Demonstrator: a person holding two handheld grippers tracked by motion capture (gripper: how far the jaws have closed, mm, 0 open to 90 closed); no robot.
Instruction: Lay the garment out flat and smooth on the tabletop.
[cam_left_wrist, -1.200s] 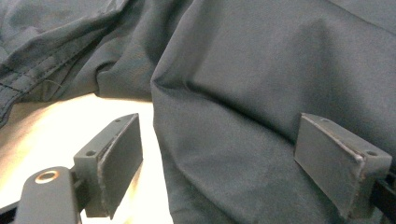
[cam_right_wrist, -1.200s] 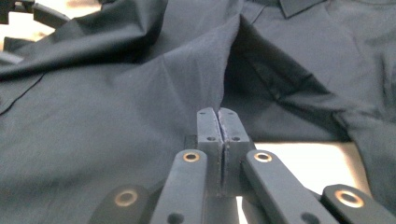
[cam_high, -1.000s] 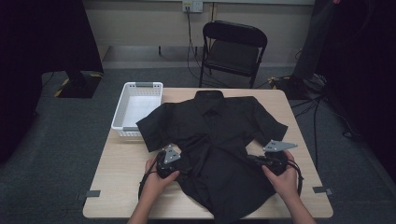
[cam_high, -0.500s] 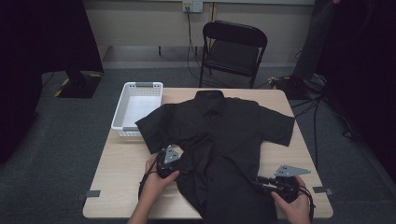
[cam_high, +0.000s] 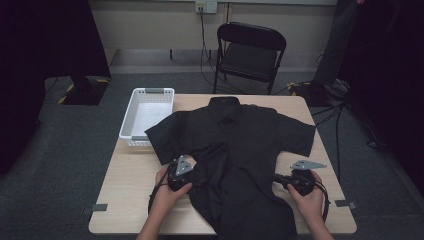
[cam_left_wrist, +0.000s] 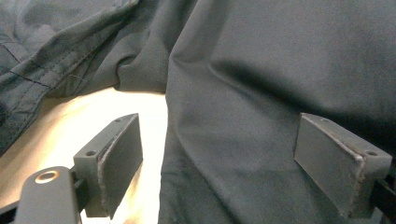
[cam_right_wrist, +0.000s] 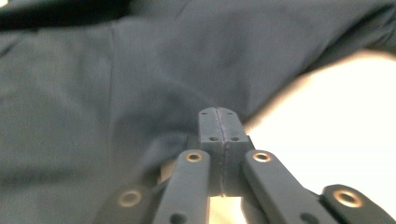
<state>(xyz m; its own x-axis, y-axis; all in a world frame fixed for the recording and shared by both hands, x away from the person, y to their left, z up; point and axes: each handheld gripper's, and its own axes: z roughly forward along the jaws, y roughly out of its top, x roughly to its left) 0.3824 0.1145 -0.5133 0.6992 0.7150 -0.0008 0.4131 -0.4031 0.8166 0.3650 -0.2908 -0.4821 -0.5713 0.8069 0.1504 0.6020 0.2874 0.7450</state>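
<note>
1. Black short-sleeved shirt (cam_high: 235, 150) — spread front-up on the wooden table (cam_high: 125, 200), collar toward the far edge, hem hanging over the near edge; its left sleeve lies just beside the white basket (cam_high: 145, 117).

2. Change, right side: 1.0 s ago the right gripper (cam_high: 278, 179) sat on the shirt's right flank; 0.5 s ago it had drawn back toward the table's near right corner; it now stands at the cloth's right edge again, pointing inward. Its own view shows the jaws pressed fully together (cam_right_wrist: 218, 122), tips against the cloth's edge; whether any fabric is pinched between them cannot be told.

3. Change, left side: the left gripper (cam_high: 192, 175) has barely shifted across the 3 pictures. Its jaws stand spread wide (cam_left_wrist: 210, 154), with a raised fold of the shirt between the pads and touching neither.

4. Meaning for the work: the lower left flank is bunched into folds, while the right flank lies flat. Judged from this, the shirt is being smoothed or readied for folding — the left side is about to be gripped, the right edge newly approached, and no fold is complete.

5. Writing: no brand, label or legible text appears on shirt, basket or grippers.
</note>
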